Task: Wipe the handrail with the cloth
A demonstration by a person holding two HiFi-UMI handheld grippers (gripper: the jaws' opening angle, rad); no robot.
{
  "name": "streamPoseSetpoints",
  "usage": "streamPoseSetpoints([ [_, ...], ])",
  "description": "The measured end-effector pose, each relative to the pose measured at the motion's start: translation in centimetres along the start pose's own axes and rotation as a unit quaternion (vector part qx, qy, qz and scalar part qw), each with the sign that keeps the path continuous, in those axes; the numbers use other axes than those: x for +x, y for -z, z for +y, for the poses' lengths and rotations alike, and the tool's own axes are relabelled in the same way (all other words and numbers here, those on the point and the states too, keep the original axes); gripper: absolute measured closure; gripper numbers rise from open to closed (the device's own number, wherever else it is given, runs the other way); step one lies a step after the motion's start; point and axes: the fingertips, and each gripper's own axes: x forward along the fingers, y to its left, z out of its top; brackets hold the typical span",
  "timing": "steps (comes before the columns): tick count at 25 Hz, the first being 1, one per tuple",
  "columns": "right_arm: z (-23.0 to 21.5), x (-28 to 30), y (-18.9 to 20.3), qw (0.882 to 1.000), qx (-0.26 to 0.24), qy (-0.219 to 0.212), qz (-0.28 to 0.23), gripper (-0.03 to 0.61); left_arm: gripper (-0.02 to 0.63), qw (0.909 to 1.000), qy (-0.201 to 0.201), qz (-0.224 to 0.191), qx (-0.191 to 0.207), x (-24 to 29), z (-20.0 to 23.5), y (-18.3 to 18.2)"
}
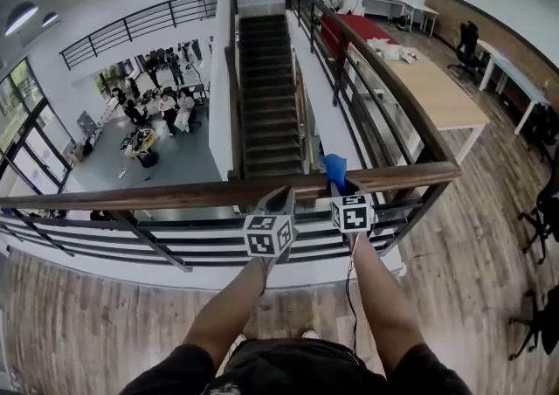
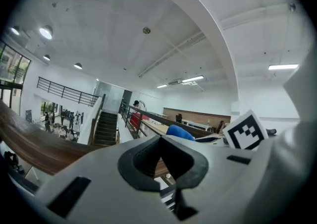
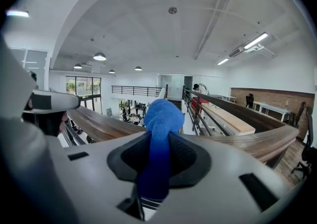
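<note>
From the head view, a blue cloth (image 1: 334, 168) is held on the wooden handrail (image 1: 175, 195) by the right tool (image 1: 339, 182), just beside the left tool (image 1: 281, 199). In the left gripper view, that tool's jaws are seen closed together with nothing between them. In the right gripper view, the jaws are seen clamped on the cloth.

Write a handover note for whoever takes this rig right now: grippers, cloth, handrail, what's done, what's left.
Right gripper: shut on the blue cloth, which bunches out past the jaws.
Left gripper: shut, empty, beside the right one at the wooden handrail.
Cloth: at the handrail's top, near its right-hand corner; contact can't be confirmed.
Done: cloth gripped and at the rail. How much is wiped doesn't show.
Left: wipe along the rail, probably leftward over the long stretch.
</note>
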Motion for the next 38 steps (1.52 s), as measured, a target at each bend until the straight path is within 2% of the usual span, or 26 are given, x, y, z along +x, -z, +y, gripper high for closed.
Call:
streamPoseSetpoints([
  [8,-12.0,-1.7,1.5,0.999,0.014,0.039,0.008,0.479,0.609,0.9968,0.067,0.017,0.041,7.0,-11.1,0.4],
  [16,-23.3,-3.2,3.3,0.996,0.025,0.089,0.02,0.479,0.609,0.993,0.097,0.045,0.05,12.4,-17.2,2.3],
  [21,-31.2,-4.4,4.4,0.989,0.016,0.139,0.04,0.479,0.609,0.9903,0.118,0.051,0.053,14.5,-20.3,2.9],
  [26,-37.9,-5.9,5.0,0.984,0.042,0.17,0.024,0.479,0.61,0.9894,0.126,0.049,0.054,14.9,-21.8,2.5],
  [32,-43.4,-6.6,6.6,0.977,0.069,0.198,0.029,0.479,0.61,0.9918,0.099,0.053,0.062,14.4,-20.0,2.9],
  [35,-43.7,-7.1,6.8,0.973,0.077,0.215,0.013,0.479,0.61,0.9929,0.088,0.054,0.06,13.8,-18.8,3.5],
  [38,-40.6,-7.7,5.2,0.975,0.068,0.204,-0.046,0.479,0.609,0.9941,0.082,0.049,0.05,12.3,-16.9,3.7],
])
